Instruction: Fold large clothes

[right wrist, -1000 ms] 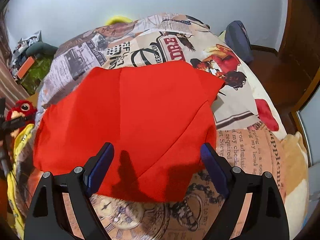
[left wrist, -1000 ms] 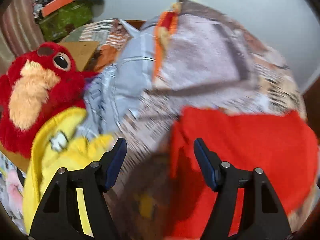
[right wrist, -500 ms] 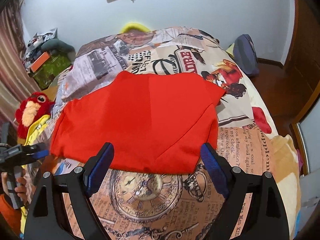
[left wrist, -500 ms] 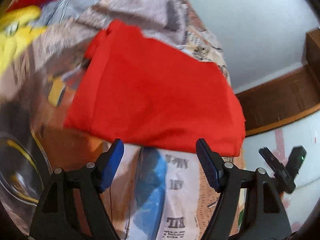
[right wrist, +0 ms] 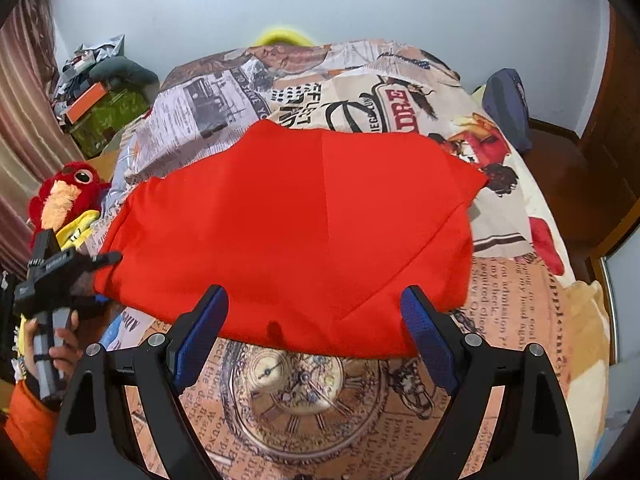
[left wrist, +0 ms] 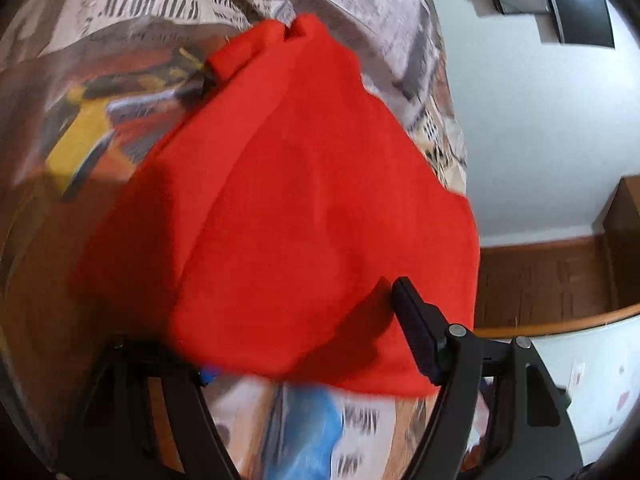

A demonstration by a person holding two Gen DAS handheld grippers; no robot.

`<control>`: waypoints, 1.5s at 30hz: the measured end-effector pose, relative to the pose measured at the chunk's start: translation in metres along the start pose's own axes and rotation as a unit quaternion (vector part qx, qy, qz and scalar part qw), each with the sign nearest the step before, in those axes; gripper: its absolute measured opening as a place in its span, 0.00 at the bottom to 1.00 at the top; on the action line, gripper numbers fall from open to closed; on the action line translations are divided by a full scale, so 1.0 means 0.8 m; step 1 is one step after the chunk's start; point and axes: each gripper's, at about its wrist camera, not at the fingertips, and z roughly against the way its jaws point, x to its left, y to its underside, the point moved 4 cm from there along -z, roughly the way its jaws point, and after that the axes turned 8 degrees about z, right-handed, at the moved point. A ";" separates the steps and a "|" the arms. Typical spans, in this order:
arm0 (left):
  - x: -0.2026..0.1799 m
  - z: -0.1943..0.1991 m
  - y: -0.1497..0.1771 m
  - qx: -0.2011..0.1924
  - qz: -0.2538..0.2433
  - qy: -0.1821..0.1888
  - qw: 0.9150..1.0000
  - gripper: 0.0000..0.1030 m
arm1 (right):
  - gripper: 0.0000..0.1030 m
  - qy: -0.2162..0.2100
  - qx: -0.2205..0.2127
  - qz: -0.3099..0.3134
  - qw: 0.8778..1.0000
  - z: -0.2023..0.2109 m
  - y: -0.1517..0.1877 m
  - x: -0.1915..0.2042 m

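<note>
Red garment (right wrist: 296, 224) folded flat on a newsprint-patterned bedspread (right wrist: 520, 296), covering the bed's middle. Right gripper (right wrist: 316, 322) hovering at the garment's near hem, fingers spread wide, holding nothing. Left gripper (left wrist: 300, 340) at the garment's left corner, fingers apart, one finger slipped beneath the cloth edge, the other above. Green box (right wrist: 106, 118) beside the bed, cluttered on top, contents unclear.

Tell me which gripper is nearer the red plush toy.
Left. The left gripper sits just below the red plush toy at the bed's edge; the right gripper hovers over the red garment, farther away.
</note>
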 end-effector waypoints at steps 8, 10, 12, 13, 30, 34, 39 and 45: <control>-0.025 -0.037 -0.037 -0.059 0.001 -0.014 0.998 0.66 | 0.83 -0.005 0.013 -0.008 1.000 -0.023 -0.005 0.002; -0.027 -0.040 -0.046 -0.077 0.004 -0.052 0.996 0.36 | 0.83 -0.005 0.018 -0.011 1.000 -0.025 -0.003 0.004; -0.029 -0.037 -0.053 -0.091 0.005 -0.080 0.993 0.19 | 0.83 -0.003 0.022 -0.010 1.000 -0.024 -0.001 0.008; -0.029 -0.036 -0.056 -0.096 0.004 -0.082 0.992 0.16 | 0.83 -0.002 0.023 -0.008 1.000 -0.023 -0.001 0.010; -0.184 0.150 -0.016 -0.282 -0.257 -0.141 0.914 0.07 | 0.83 -0.072 0.048 0.035 0.996 -0.087 -0.058 0.141; -0.213 0.144 0.003 -0.270 -0.282 -0.127 0.912 0.07 | 0.88 -0.059 0.057 0.084 0.993 -0.118 -0.042 0.185; -0.256 0.112 0.039 -0.243 -0.322 -0.100 0.910 0.07 | 0.87 -0.066 0.037 0.149 0.986 -0.087 -0.038 0.175; -0.323 0.042 0.110 -0.192 -0.382 -0.063 0.902 0.06 | 0.87 0.008 0.007 0.100 0.995 -0.032 -0.017 0.059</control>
